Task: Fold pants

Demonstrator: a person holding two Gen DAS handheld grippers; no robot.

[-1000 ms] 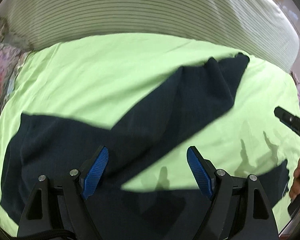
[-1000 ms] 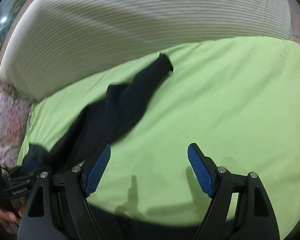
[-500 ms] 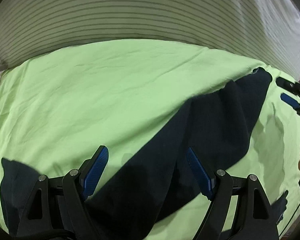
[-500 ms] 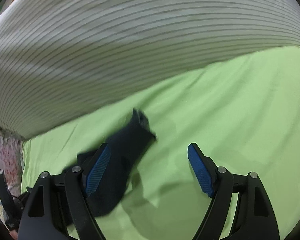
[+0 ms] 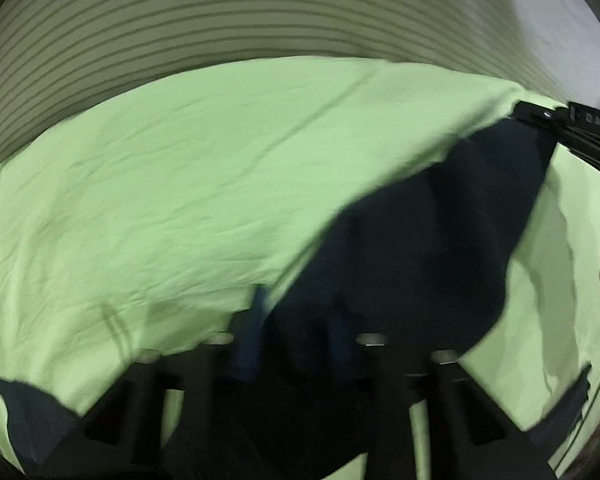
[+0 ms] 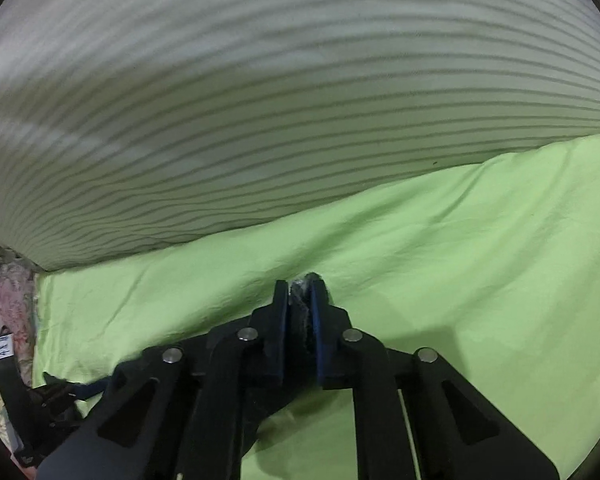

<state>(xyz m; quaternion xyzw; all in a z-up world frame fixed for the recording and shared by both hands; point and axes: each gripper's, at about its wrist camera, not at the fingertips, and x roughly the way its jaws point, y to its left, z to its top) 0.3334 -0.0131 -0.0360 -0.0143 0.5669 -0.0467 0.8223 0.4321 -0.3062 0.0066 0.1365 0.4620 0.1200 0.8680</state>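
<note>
pants (image 5: 420, 240): dark, on the green bed sheet (image 5: 180, 180), one leg lifted | right gripper (image 6: 300, 300): jaws closed on the leg's end | left gripper (image 5: 296, 344): blurred, jaws seem closed on cloth further down the leg | step: likely first fold, leg carried across | next: lay it flat, edges matched | room: striped wall (image 6: 260, 100) behind the bed

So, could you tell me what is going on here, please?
A person with a gripper in each hand is folding dark pants on a green sheet. The right gripper is shut on the end of one leg. The left gripper is closed on the cloth nearer the middle, though that view is blurred. The leg is spread between them, not yet folded over.
</note>
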